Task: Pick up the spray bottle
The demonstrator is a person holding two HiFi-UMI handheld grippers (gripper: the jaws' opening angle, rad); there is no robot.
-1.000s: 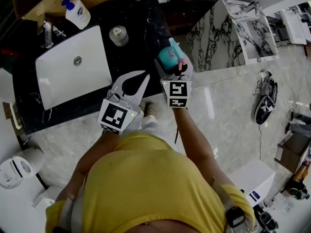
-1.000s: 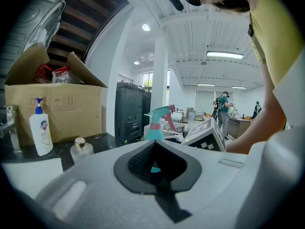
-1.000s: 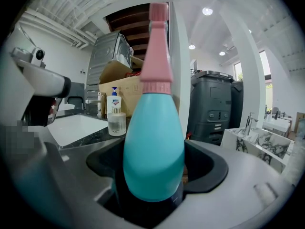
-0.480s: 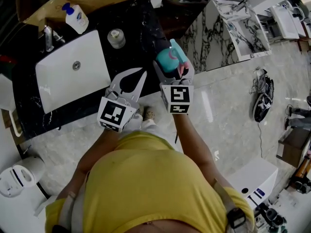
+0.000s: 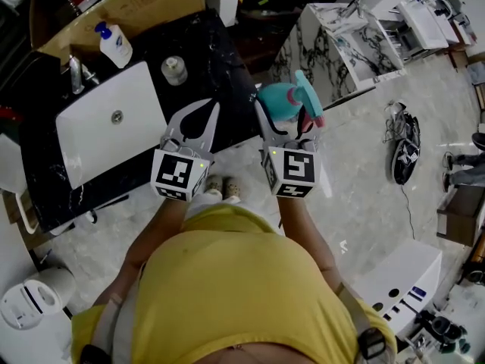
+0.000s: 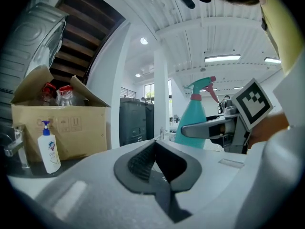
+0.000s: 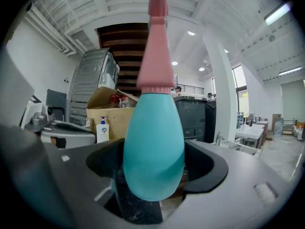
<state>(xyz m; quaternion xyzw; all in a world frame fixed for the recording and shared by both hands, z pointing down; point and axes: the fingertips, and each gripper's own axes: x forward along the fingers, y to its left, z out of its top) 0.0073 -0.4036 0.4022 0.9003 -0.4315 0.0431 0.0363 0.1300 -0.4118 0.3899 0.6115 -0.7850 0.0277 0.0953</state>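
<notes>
The spray bottle (image 5: 283,100) is teal with a pink trigger head. My right gripper (image 5: 286,124) is shut on its body and holds it in the air, just off the front corner of the black counter (image 5: 223,48). In the right gripper view the bottle (image 7: 155,142) stands upright between the jaws of that gripper (image 7: 155,178), its pink neck pointing up. My left gripper (image 5: 194,124) hovers beside it on the left, over the counter's front edge, shut with nothing in it. The left gripper view shows the bottle (image 6: 194,122) to its right.
A white sink basin (image 5: 91,139) with a faucet (image 5: 75,70) is set in the counter. A soap pump bottle (image 5: 114,44), a small jar (image 5: 173,68) and a cardboard box (image 5: 140,2) stand behind it. A marble-patterned cabinet (image 5: 337,48) is at the right, shoes (image 5: 400,144) on the floor.
The right gripper has carried the spray bottle to the right and away from the counter, out over the floor. The left gripper has stayed close to where it was, still shut.
</notes>
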